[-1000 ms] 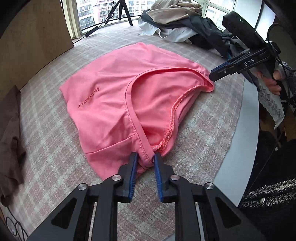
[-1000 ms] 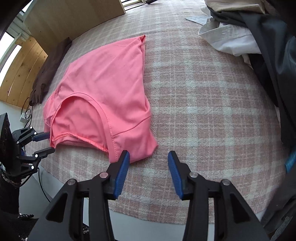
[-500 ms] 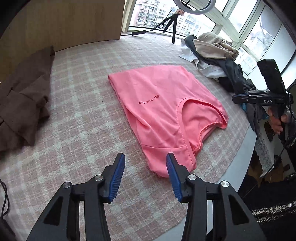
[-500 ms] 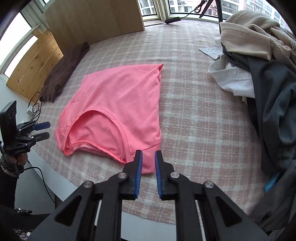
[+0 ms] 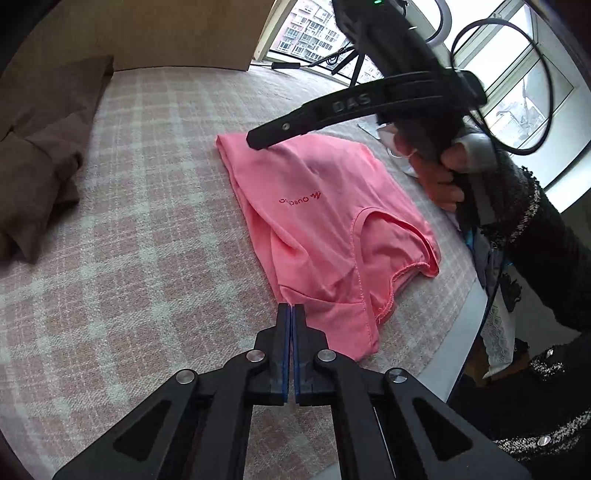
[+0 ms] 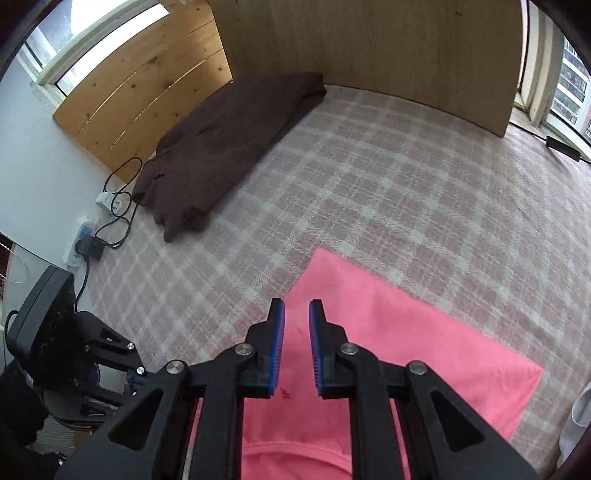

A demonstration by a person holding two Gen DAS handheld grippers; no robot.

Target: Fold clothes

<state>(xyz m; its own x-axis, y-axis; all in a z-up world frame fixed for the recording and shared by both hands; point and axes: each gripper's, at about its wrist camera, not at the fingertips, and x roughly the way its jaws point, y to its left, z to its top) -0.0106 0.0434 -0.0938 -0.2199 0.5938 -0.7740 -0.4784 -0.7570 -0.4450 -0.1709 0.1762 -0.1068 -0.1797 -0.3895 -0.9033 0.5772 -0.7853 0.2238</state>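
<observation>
- The pink shirt (image 5: pixel 325 221) lies flat on the checked cloth (image 5: pixel 155 229) covering the worktop, folded roughly in half, its red logo facing up and its neckline toward the near right edge.
- In the left wrist view the left claw (image 5: pixel 291 308) sits right at the shirt's near left corner, its blue pads pressed tight together. Whether any fabric is caught between them I cannot tell; the tips meet just at the hem.
- Over on the right wrist view, the right claw (image 6: pixel 296 308) hangs over the shirt's far end, jaws narrowly parted, a slim gap showing pink fabric underneath. Nothing sits between the pads.
- From the left camera the right claw shows as a long black arm crossing above the shirt's far corner, held by a hand (image 5: pixel 441 177) in a dark knitted sleeve (image 5: pixel 532 229).
- A brown garment (image 6: pixel 225 147) is heaped at the far left of the worktop, well apart from the shirt.
- Behind it stands a wooden panel (image 6: pixel 388 48), with windows (image 5: pixel 310 33) off to the side.
- Black cables and a power strip (image 6: pixel 83 236) lie at the worktop's left edge, beside the brown garment.
</observation>
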